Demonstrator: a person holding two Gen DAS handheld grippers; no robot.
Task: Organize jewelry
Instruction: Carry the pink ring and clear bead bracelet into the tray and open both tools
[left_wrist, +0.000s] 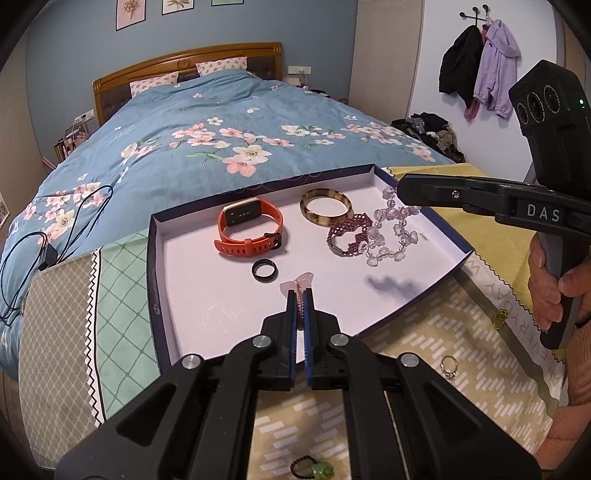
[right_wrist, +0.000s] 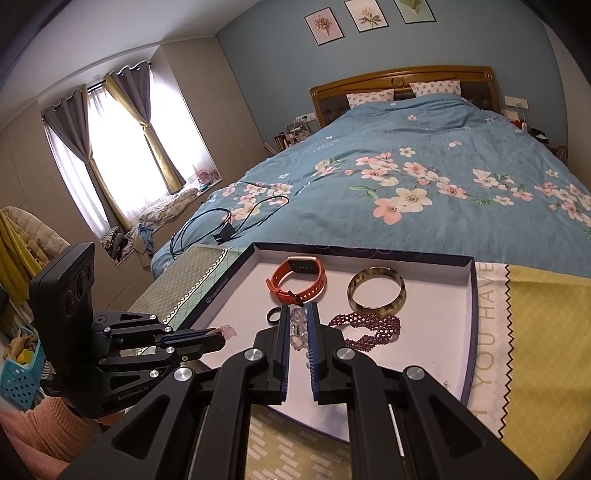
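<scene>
tongs on the left (left_wrist: 300, 295) clamp a pink beaded bracelet (left_wrist: 300, 308), mostly hidden between the pads, over the tray (left_wrist: 184, 280). right tongs (right_wrist: 298, 314) pinch a clear crystal strand (right_wrist: 298, 325), its end cut off behind them. orange watch (left_wrist: 251, 229), amber bangle (left_wrist: 325, 206), purple bead bracelet (left_wrist: 347, 232), black ring (left_wrist: 263, 271) lie in the tray.

Both wrist views overlook the tray (left_wrist: 155, 258) closely.

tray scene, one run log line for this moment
left hand-held gripper: shut on pink bracelet | right hand-held gripper: shut on crystal necklace | both over tray
</scene>
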